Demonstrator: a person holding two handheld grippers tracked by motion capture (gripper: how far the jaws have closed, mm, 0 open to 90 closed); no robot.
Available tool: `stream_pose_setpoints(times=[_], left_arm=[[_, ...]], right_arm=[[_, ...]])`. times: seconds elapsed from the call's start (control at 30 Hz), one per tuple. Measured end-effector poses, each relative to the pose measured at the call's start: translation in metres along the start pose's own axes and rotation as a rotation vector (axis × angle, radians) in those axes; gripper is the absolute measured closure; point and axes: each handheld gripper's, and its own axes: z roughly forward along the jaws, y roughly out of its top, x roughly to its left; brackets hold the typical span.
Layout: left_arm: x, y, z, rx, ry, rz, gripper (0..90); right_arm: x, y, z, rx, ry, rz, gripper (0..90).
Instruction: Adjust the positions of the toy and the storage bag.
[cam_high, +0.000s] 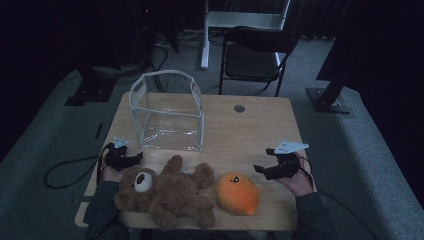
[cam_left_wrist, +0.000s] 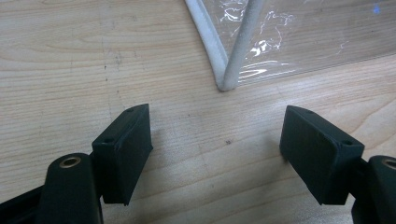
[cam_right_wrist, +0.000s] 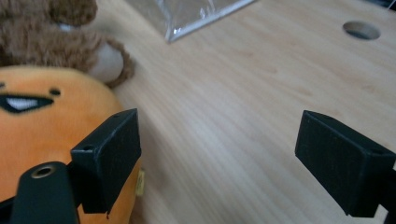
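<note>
Your right gripper (cam_high: 264, 169) sat w/ jaws spread wide, nothing between them, resting low by the table's (cam_high: 250, 130) right front edge. In the right gripper view its left jaw was just beside the orange plush (cam_right_wrist: 32, 121), maybe brushing it; can't tell if it touched. Your left gripper (cam_high: 131, 158) was likewise wide open & empty, low over bare wood near the left edge; the left gripper view had the near bottom corner of the clear bag (cam_left_wrist: 229, 70) straight ahead, apart from the jaws.

The orange plush (cam_high: 237, 192) lay at the front of the table, between your right gripper & the brown teddy bear (cam_high: 167, 192), which sprawled on its back w/ one paw close to it. The clear bag (cam_high: 167, 112) stood upright, mouth open, behind the teddy bear, well apart from the orange plush.

Handling, as I judged it: the orange plush looked light, soft & squashy, not fragile, fabric grippy enough. It'd compress a lot, so a shallow pinch could slip off; you'd want the jaws across the middle of the body, closing deep. The teddy bear seemed bulkier & floppy, limbs would dangle; torso or a thick limb looked like the better hold. The clear bag looked thin-walled & light, so it'd likely shift or fold if bumped; your left gripper was well placed to steady its rim or corner.
</note>
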Motion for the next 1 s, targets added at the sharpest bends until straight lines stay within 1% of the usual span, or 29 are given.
stream_pose_setpoints(times=[0.2, 0.43, 0.6, 0.73, 0.8, 0.83, 0.87, 1.0], left_arm=[[0.0, 0.0, 0.0, 0.0, 0.0, 0.0, 25.4], [0.0, 0.0, 0.0, 0.0, 0.0, 0.0, 25.4], [0.0, 0.0, 0.0, 0.0, 0.0, 0.0, 25.4], [0.0, 0.0, 0.0, 0.0, 0.0, 0.0, 25.4], [0.0, 0.0, 0.0, 0.0, 0.0, 0.0, 25.4], [0.0, 0.0, 0.0, 0.0, 0.0, 0.0, 25.4], [0.0, 0.0, 0.0, 0.0, 0.0, 0.0, 25.4], [0.0, 0.0, 0.0, 0.0, 0.0, 0.0, 25.4]], right_arm=[[0.01, -0.001, -0.001, -0.001, 0.026, -0.025, 13.5], [0.024, 0.0, 0.0, 0.013, 0.05, -0.059, 12.4], [0.028, -0.002, -0.001, 0.009, 0.057, -0.066, 12.5], [0.034, -0.003, 0.001, 0.018, 0.081, -0.079, 12.3], [0.036, -0.003, 0.003, 0.025, 0.084, -0.085, 12.2], [0.038, -0.002, 0.005, 0.029, 0.097, -0.092, 12.2], [0.041, -0.001, 0.006, 0.026, 0.108, -0.096, 12.2], [0.043, 0.0, 0.008, 0.023, 0.122, -0.098, 12.2]])
